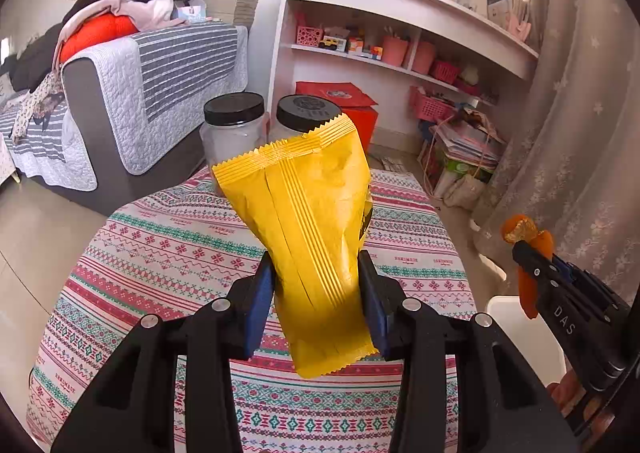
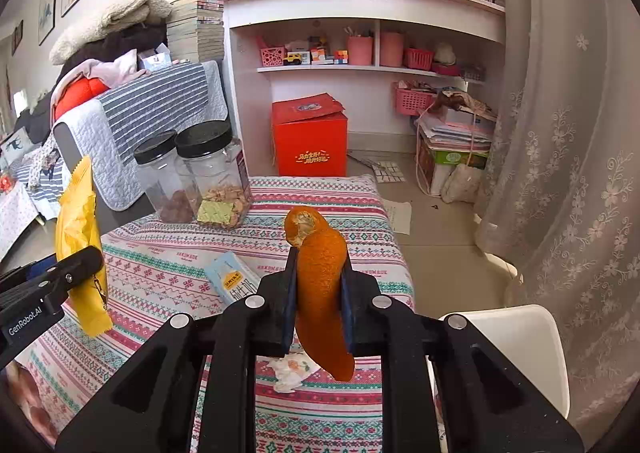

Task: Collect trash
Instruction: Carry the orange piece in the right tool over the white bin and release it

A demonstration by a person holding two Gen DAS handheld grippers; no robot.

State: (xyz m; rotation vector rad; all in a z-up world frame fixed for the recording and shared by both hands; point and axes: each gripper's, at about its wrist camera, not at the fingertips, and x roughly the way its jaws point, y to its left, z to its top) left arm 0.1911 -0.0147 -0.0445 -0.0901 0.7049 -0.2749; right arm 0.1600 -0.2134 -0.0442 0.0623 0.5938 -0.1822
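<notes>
While both claws tilt downward over the patterned tablecloth (image 1: pixel 160 245), each is clamped on a piece of trash. Left gripper (image 1: pixel 318 293): its blue pads (image 1: pixel 256 301) press the flanks of a yellow snack wrapper (image 1: pixel 304 213), which stands nearly upright between the jaws, the lower crimped edge hanging just below the pads and the upper crimped edge leaning away above them. Right gripper (image 2: pixel 318 293): the jaws stand close together, pinching a strip of orange peel (image 2: pixel 320 285) held lengthwise, its curled end rising above the fingertips and its tail drooping below them. Fingers of a hand (image 1: pixel 568 393) show at the right gripper's handle in the left wrist view. Just under the right claw, a crumpled tissue (image 2: pixel 290 371) lies on the cloth; slightly ahead and to its left lies a small blue-and-white packet (image 2: pixel 236 281). A white bin (image 2: pixel 516 337) sits just to the right of this claw, beside the table edge. Farther ahead of both claws, two black-lidded clear jars (image 2: pixel 196 177) stand side by side near the far table edge. Beyond them a red box (image 2: pixel 310 141) rests on the floor before white shelves (image 2: pixel 360 25).
</notes>
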